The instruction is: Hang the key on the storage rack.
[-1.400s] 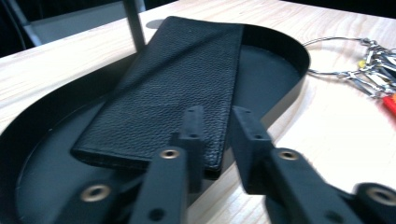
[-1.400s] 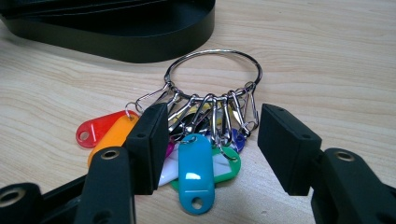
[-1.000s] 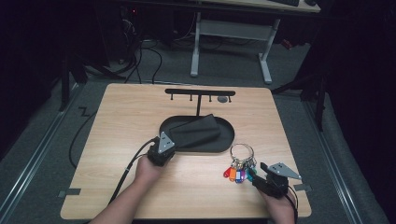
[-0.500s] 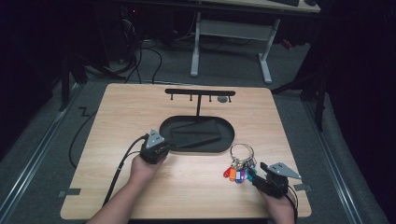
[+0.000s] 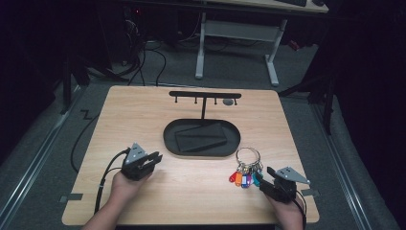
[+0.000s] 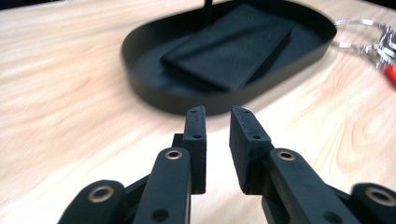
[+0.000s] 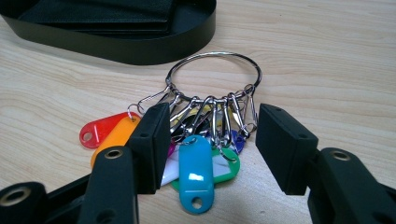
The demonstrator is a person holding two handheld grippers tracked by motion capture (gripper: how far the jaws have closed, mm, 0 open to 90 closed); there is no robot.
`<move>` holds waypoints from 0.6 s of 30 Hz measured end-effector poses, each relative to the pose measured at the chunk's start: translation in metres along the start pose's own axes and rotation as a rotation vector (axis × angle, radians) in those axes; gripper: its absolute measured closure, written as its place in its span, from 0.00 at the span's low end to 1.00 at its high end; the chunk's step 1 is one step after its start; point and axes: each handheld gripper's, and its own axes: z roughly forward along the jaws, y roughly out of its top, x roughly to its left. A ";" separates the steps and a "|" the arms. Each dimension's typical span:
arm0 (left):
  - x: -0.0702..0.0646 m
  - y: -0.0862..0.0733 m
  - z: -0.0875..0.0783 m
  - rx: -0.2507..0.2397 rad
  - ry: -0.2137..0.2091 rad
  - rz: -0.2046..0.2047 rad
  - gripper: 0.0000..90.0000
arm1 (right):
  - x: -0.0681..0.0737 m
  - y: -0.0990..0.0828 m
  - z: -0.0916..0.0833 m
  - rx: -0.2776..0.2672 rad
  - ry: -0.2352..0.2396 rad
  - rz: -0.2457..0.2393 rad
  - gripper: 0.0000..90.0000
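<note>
Near the table's (image 5: 143, 110) front-left corner the left gripper (image 5: 152, 160) hovers empty, its jaws having just been opening to a narrow gap, the black oval tray (image 5: 172, 143) at centre holds a flat black wallet (image 5: 200, 137), and near the front-right corner the right gripper (image 7: 210, 140), jaws apart, straddles the silver key ring (image 7: 213, 74) with its coloured tags without pressing it.

A pool of overhead light brightens the wooden table (image 5: 191, 187) while the room around it sinks into darkness, and the black tray (image 6: 154, 88) looks motion-blurred in the left gripper view.
</note>
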 end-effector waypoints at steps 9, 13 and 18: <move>0.017 -0.038 -0.037 0.044 0.041 -0.012 0.75 | 0.000 0.001 0.002 0.006 0.003 -0.013 0.52; 0.022 -0.042 -0.043 0.056 0.072 -0.012 0.64 | 0.000 0.001 0.002 0.007 0.003 -0.013 0.52; 0.026 -0.042 -0.043 0.043 0.078 -0.038 0.55 | -0.001 0.001 0.004 0.013 -0.004 0.000 0.54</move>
